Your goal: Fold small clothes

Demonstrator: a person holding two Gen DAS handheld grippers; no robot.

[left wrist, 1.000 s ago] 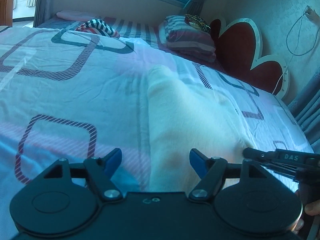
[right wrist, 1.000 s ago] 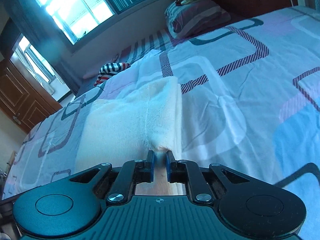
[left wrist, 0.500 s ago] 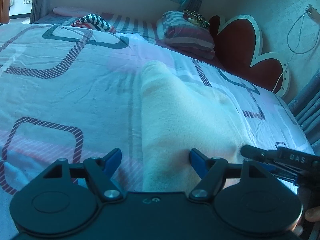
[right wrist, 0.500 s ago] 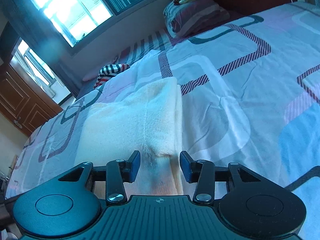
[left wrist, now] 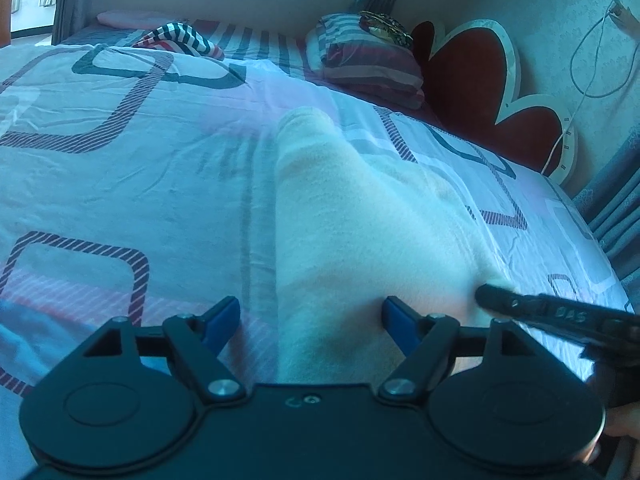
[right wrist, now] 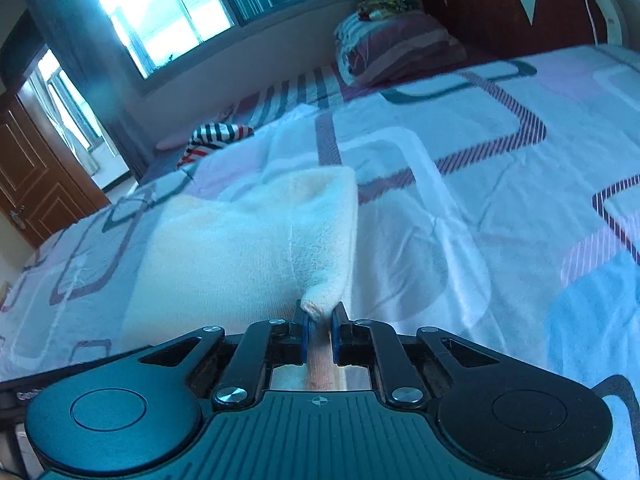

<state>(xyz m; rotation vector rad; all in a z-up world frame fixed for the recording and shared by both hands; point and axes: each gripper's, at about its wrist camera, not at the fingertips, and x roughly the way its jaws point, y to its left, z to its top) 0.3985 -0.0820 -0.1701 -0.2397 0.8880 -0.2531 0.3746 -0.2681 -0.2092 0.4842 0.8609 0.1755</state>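
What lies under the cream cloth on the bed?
The cream cloth lies on the patterned bedsheet, which shows on every side. Anything beneath its middle is covered.

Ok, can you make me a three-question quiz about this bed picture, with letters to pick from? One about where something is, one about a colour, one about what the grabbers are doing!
1. Where is the striped garment?
A. at the bed's far end
B. in the left gripper
C. on the headboard

2. What colour is the cloth being folded?
A. black
B. cream
C. green

3. What is the right gripper doing?
A. standing wide open
B. pinching a corner of the cloth
C. holding the pillow

Answers:
1 A: it lies far off, beyond the bedspread.
2 B: it looks pale cream in both views.
3 B: its jaws have just closed, with a bunched corner between them, while the left gripper stands open.
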